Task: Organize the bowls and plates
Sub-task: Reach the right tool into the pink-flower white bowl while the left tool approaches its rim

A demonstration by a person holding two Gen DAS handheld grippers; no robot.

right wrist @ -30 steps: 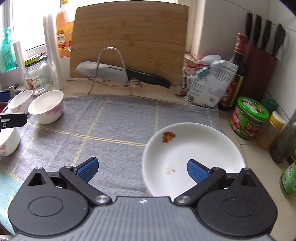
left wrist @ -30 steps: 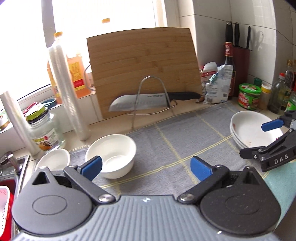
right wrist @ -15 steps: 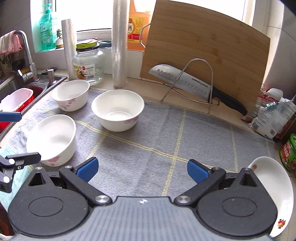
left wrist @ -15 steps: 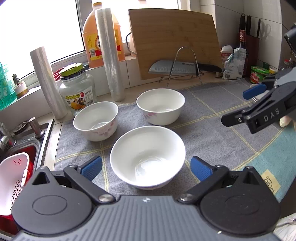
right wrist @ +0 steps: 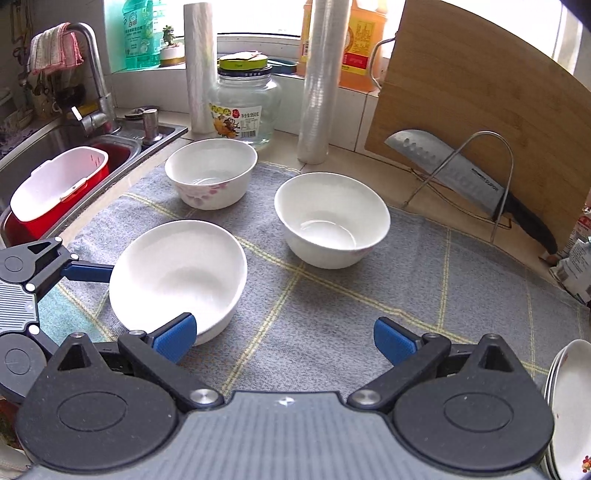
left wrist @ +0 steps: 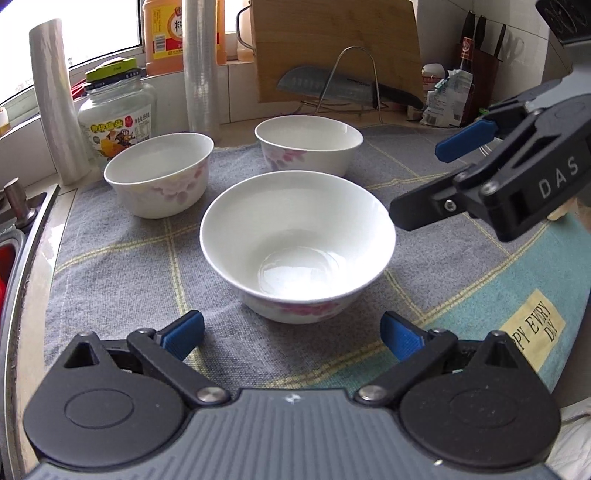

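Three white bowls with pink flowers stand on a grey mat (left wrist: pixel 122 266). The nearest bowl (left wrist: pixel 297 243) (right wrist: pixel 177 277) sits just ahead of my left gripper (left wrist: pixel 291 334), which is open and empty. Behind it are a left bowl (left wrist: pixel 159 173) (right wrist: pixel 210 173) and a right bowl (left wrist: pixel 308 144) (right wrist: pixel 330 219). My right gripper (right wrist: pixel 282 338) is open and empty, low over the mat to the right of the nearest bowl; in the left wrist view the right gripper (left wrist: pixel 454 177) hangs at the right. A stack of white plates (right wrist: pixel 569 406) shows at the right edge.
A sink (right wrist: pixel 66 147) with a red and white basket (right wrist: pixel 55 184) lies to the left. Along the back stand a glass jar (right wrist: pixel 242 107), two film rolls (right wrist: pixel 319 81), an oil bottle (left wrist: pixel 177 29), a cutting board (right wrist: pixel 472 99) and a knife on a wire rack (right wrist: pixel 469 177).
Both grippers have swung left from the plate stack to the bowls and come in lower and closer. The nearest bowl now fills the middle of the left wrist view.
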